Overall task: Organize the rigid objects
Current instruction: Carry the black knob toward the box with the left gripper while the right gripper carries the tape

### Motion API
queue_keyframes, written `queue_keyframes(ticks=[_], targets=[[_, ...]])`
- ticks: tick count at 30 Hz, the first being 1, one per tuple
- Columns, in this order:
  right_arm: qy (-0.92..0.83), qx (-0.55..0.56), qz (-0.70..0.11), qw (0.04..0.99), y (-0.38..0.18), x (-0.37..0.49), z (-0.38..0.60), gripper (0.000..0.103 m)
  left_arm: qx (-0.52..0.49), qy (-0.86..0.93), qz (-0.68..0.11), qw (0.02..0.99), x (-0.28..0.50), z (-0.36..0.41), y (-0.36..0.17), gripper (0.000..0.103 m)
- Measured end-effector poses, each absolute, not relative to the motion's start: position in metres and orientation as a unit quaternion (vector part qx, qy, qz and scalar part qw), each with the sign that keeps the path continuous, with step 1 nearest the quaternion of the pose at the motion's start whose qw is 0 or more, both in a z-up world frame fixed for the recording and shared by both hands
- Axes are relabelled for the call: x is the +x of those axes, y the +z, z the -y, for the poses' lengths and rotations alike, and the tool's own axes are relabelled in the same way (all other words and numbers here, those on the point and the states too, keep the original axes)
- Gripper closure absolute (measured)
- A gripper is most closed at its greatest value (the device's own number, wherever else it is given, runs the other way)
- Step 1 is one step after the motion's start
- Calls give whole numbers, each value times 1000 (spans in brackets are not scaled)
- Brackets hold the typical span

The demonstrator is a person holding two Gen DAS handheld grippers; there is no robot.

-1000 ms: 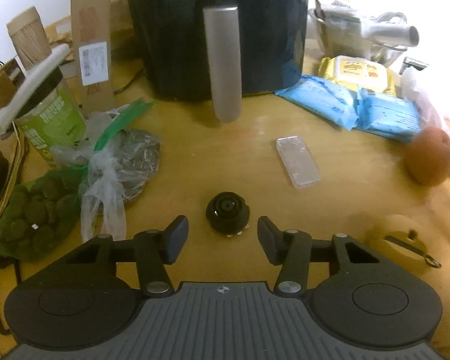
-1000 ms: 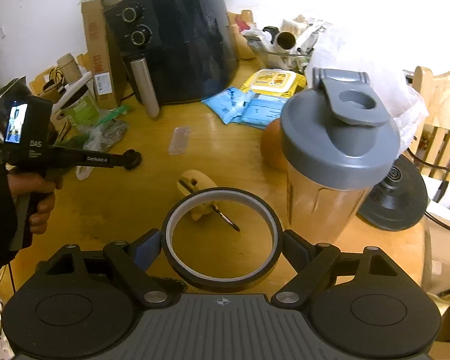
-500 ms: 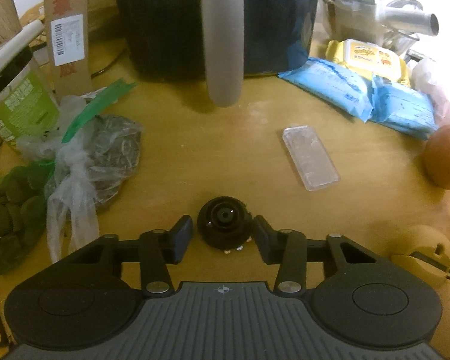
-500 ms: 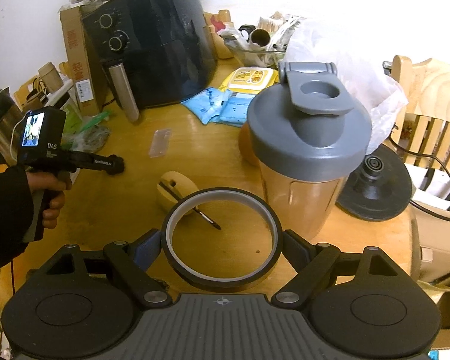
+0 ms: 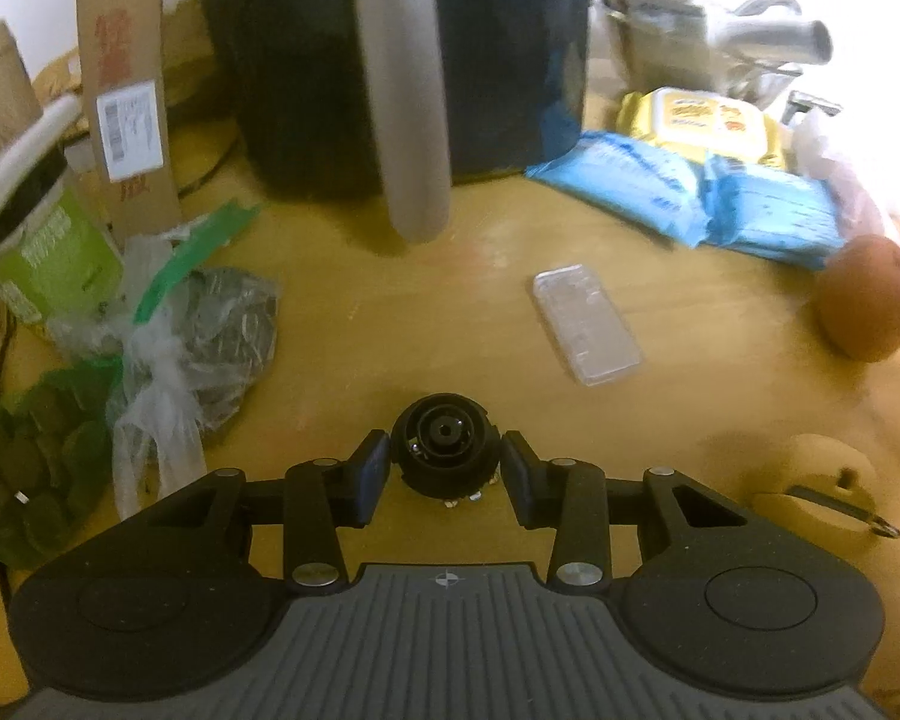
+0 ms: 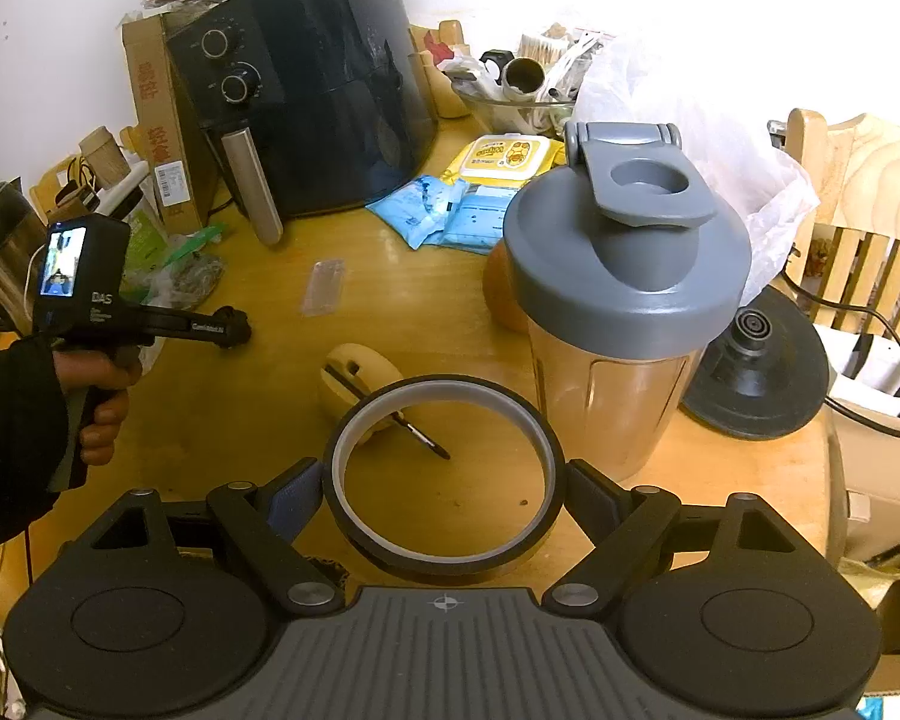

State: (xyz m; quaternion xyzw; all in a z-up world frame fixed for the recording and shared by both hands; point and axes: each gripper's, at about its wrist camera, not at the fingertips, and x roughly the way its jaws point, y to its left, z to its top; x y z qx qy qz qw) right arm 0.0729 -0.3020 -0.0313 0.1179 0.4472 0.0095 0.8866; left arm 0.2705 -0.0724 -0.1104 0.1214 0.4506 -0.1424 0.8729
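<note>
A small black round knob-like part (image 5: 444, 444) sits on the wooden table (image 5: 342, 384). My left gripper (image 5: 444, 468) is shut on it, one pad pressing each side. From the right wrist view, the left gripper (image 6: 234, 327) is at the left, held by a dark-sleeved hand (image 6: 96, 384). My right gripper (image 6: 444, 498) is shut on a dark ring of tape (image 6: 444, 389), held just above the table. A shaker bottle with a grey lid (image 6: 618, 276) stands close to the right of the ring.
A black air fryer (image 5: 480, 60) with its handle fills the back. Plastic bags (image 5: 198, 324) lie left, and a clear flat case (image 5: 585, 324), blue packets (image 5: 690, 192) and an orange (image 5: 864, 300) right. A yellow holder (image 6: 354, 372) sits beyond the ring, a black round base (image 6: 756, 366) far right.
My left gripper moved forward around the black round part and its jaws closed onto it. The right gripper kept hold of the tape ring and stayed where it was.
</note>
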Motion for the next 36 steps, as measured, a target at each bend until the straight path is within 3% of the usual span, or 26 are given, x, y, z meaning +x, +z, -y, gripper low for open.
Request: queue_keyframes(ticks=[23, 36], targets=[[46, 111, -446, 887, -31, 77, 291, 16, 225, -173, -333, 899, 187, 93, -53, 63], [70, 107, -444, 887, -29, 79, 279, 16, 192, -175, -326, 909, 156, 83, -24, 63]])
